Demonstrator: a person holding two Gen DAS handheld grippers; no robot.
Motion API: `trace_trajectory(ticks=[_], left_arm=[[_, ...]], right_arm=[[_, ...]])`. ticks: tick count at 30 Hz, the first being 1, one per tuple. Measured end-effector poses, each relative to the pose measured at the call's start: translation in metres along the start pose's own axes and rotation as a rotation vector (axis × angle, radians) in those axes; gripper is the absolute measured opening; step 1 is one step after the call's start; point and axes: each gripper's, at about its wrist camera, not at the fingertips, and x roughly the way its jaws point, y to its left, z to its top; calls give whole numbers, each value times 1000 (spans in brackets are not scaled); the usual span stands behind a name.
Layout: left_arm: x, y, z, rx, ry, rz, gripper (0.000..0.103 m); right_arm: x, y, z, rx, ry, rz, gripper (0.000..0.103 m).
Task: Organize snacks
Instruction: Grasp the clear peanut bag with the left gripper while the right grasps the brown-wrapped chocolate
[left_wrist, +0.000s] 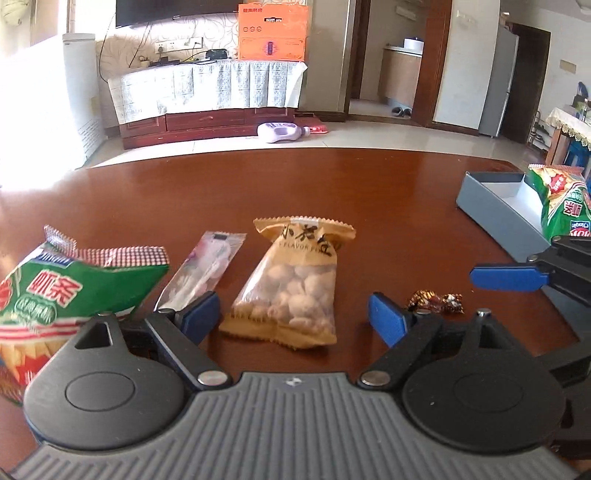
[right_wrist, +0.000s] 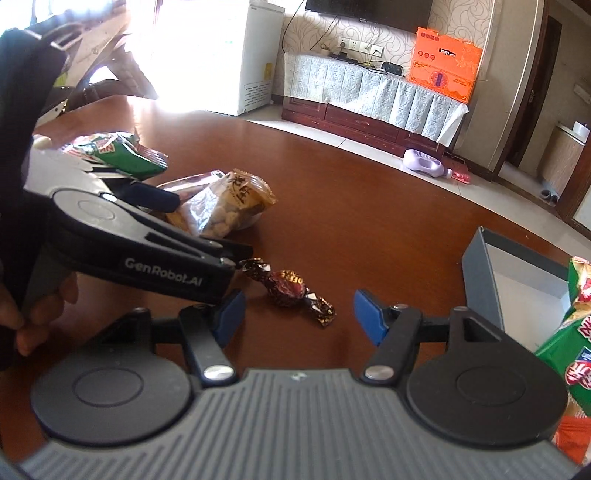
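Tongs both agape, nothing gripped: left gripper straddles tan nut bag; right gripper frames brown wrapped candy; grey box far right.

Tan nut packet, foil candy, green chip bags flat on table.

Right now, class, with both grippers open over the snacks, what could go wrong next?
1. The left gripper and right gripper work close together near the wrapped candy; they might collide.
2. The peanut bag is loosely filled and may sag or slip when pinched.
3. The grey box already holds a green bag; room looks tight.
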Motion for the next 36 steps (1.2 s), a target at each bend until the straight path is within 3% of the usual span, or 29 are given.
trace_trajectory(ticks=[13, 15, 17, 19, 36], left_arm=[[5, 4, 9, -17, -8, -11, 85], [1, 8, 5, -21, -11, -19, 80], [1, 8, 5, -26, -15, -14, 68], [1, 9, 5, 7, -14, -1, 63], [-3, -13, -6, 56, -42, 59, 54]], right_arm=[[14, -1, 7, 49, -1, 49, 67], [14, -4, 6, 73, -1, 72, 61], [14, -1, 7, 74, 1, 84, 50], [13, 3, 8, 59, 5, 78, 30], [3, -5, 2, 93, 27, 23, 26]])
